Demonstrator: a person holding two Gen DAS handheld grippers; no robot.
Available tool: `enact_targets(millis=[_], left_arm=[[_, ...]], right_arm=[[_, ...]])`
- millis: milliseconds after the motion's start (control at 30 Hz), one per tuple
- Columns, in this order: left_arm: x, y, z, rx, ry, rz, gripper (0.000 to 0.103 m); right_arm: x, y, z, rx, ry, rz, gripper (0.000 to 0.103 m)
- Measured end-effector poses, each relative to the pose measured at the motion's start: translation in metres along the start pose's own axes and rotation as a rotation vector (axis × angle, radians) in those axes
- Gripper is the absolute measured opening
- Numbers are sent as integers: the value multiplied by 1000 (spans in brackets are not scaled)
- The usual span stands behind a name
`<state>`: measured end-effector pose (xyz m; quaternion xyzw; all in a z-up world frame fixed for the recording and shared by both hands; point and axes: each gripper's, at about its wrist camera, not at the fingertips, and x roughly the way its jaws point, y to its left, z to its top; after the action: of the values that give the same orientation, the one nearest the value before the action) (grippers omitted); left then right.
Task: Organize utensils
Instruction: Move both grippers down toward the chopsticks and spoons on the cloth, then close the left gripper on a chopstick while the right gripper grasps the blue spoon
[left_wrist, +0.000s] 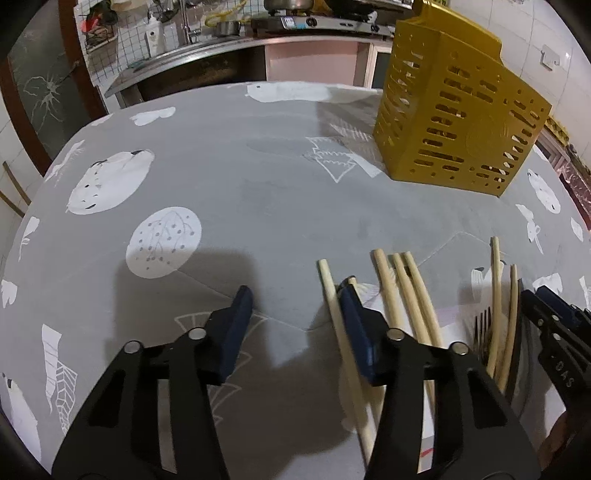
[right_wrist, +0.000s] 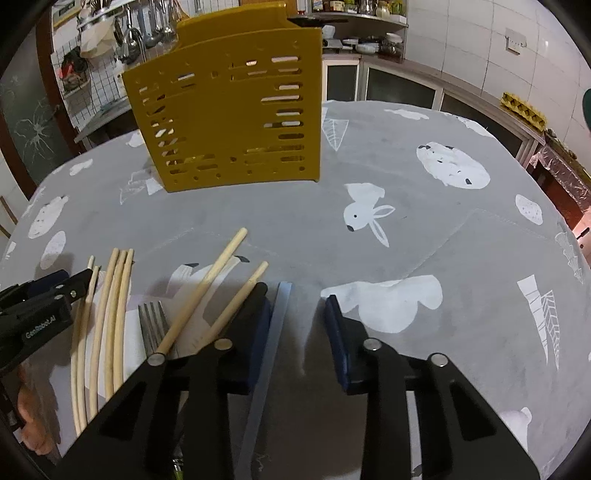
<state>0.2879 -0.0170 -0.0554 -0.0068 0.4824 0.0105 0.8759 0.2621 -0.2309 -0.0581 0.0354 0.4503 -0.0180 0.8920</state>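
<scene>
We see a counter (left_wrist: 258, 192) covered in a grey cloth printed with white animals and leaves. On it stands a yellow slotted utensil holder (left_wrist: 458, 122), upright toward the far edge of the counter; through its slots we cannot tell what it contains.

Along the near edge lies a loose row of utensils. The pale wooden chopsticks (right_wrist: 110, 314) lie side by side, roughly parallel, pointing toward the far edge. Just beside them lies a metal fork (right_wrist: 152, 325), tines toward the far edge, with two more chopsticks crossing above it at a slant. A pale blue flat strip (right_wrist: 275, 332), whose kind we cannot tell, lies just beside the right hand-held gripper's left finger.

Our left hand-held gripper (left_wrist: 295, 299) stands wide apart above the cloth with nothing between its blue pads (left_wrist: 236, 325); its right finger sits over the leftmost chopsticks, one of which runs under it.

Our right hand-held gripper (right_wrist: 297, 295) is also spread wide and holds nothing; bare cloth shows between its fingers. Its left finger lies over the lower ends of the slanted chopsticks and the fork's handle. The two hand-held grippers are near each other, with the row of chopsticks between them, and both are well apart from the holder.
</scene>
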Motion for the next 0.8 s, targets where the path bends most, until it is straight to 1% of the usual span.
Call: enact_targets(millis=[67, 100, 133, 200, 267, 367, 400, 433, 500, 533, 633, 733, 800], left_arm=[[1, 1, 3, -6, 19, -5, 45], [1, 3, 4, -14, 28, -7, 39], [1, 5, 6, -24, 38, -20, 35], [1, 7, 8, -35, 51, -33, 26], [3, 7, 10, -38, 60, -31, 24], [3, 2, 12, -29, 65, -24, 14], [3, 1, 12, -28, 64, -27, 9], [2, 1, 12, -30, 63, -32, 8], [2, 1, 12, -36, 59, -41, 7], [3, 2, 13, -37, 56, -47, 7], [-2, 7, 11, -57, 37, -90, 4], [-19, 6, 10, -49, -23, -108, 4], [-36, 3, 10, -28, -84, -123, 4]], right_arm=[[2, 2, 3, 5, 14, 0, 21], [2, 2, 3, 8, 18, 2, 18], [2, 3, 4, 9, 22, 7, 13], [3, 2, 5, 14, 24, 14, 11], [3, 0, 5, 20, 20, 24, 10], [3, -3, 6, 27, 14, 36, 7], [1, -5, 6, 32, 9, 46, 7], [0, -7, 6, 37, 4, 48, 7], [-3, -13, 5, 53, -8, 83, 7], [-5, -15, 4, 58, -14, 82, 7], [-12, -23, 3, 75, -36, 108, 7], [-22, -29, 5, 97, -61, 140, 7], [-31, -32, 8, 103, -84, 155, 7]])
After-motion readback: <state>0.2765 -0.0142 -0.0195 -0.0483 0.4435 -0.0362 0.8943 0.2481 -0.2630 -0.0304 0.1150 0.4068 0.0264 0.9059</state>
